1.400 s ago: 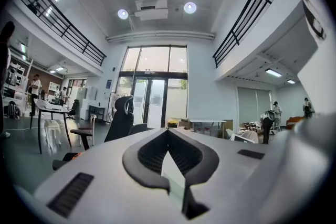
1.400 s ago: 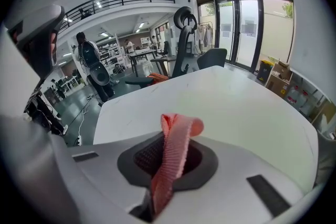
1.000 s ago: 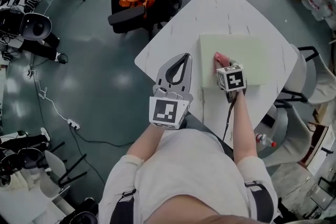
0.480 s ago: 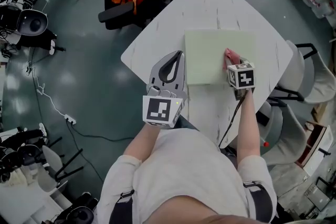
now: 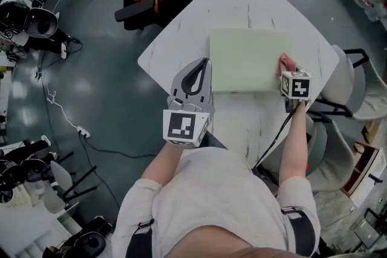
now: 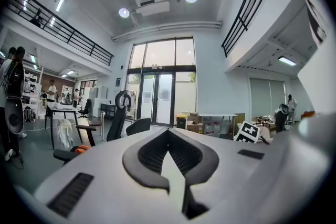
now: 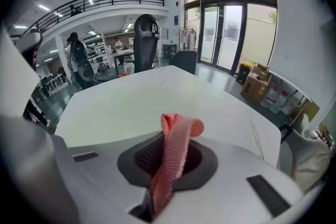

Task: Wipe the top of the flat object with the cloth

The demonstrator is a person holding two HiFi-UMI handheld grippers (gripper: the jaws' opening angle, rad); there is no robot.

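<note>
From where I stand the wiping looks under way but I can't call it finished. The right gripper (image 5: 288, 72) is clamped tight on the pink cloth (image 5: 285, 61), a strip of it curling up out of the closed jaws in the right gripper view, and the cloth sits right at the right-hand edge of the pale green flat board (image 5: 248, 60). The board's top shows no marks or streaks that I can make out, so how much of it has been covered is anyone's guess. All of its surface lies off to the left of the cloth, and I'd reckon any further pass has to go that way. The left gripper (image 5: 204, 64) hangs with its jaws drawn together on nothing, just beside the board's near-left corner, over the bench (image 5: 242, 3) edge. The board lies in the middle of the bench with bare margin on the far and near sides, but its right edge comes near the bench's right corner, and a white chair (image 5: 363, 96) stands just past that. There is little room to overshoot there, plenty leftward. A black chair (image 5: 163, 0) sits well apart at the far side.
</note>
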